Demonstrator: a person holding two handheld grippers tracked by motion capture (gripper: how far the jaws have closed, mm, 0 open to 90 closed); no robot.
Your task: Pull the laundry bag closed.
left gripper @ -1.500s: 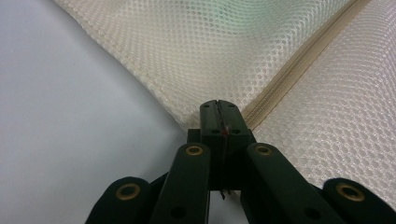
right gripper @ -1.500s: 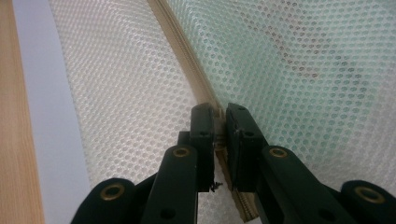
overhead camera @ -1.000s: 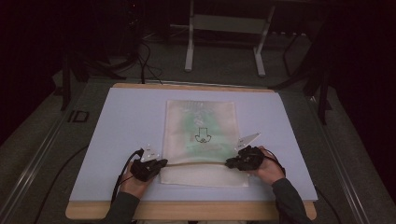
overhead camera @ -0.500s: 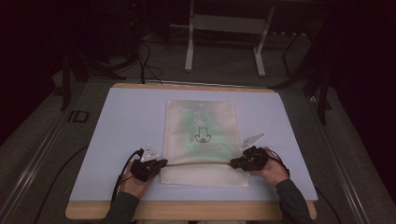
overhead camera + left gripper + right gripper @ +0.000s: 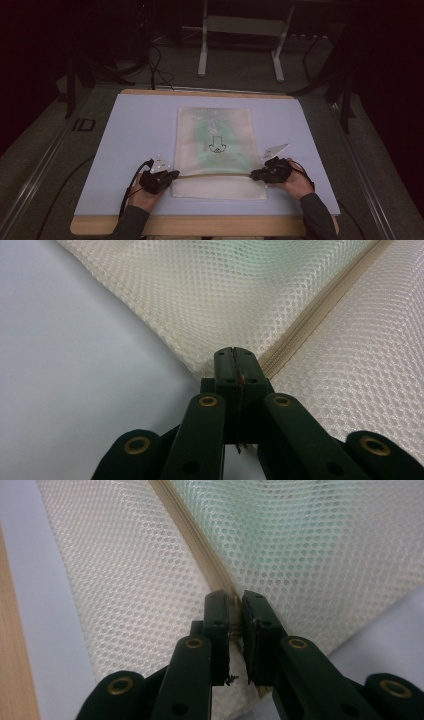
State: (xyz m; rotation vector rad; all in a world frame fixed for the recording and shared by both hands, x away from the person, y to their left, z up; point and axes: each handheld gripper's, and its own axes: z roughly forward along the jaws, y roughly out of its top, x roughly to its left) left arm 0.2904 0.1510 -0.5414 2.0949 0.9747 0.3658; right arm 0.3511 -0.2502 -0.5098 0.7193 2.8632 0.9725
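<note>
Right hand-held gripper shifted inward; both pinch zipper of cream mesh bag.

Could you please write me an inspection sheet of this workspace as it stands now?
Surface: pale blue mat on a wood-edged table.
Job's things: cream mesh bag lying flat, green contents showing through, zipper seam near its front end.
Clutter: nothing seen.
Grippers: left gripper shut on the bag's left edge at the zipper; right gripper pinching the zipper's other end.
Cables: black cable trailing from the left gripper; more on the floor behind.
Surroundings: dark room, grey carpet, metal stand legs beyond the table.
</note>
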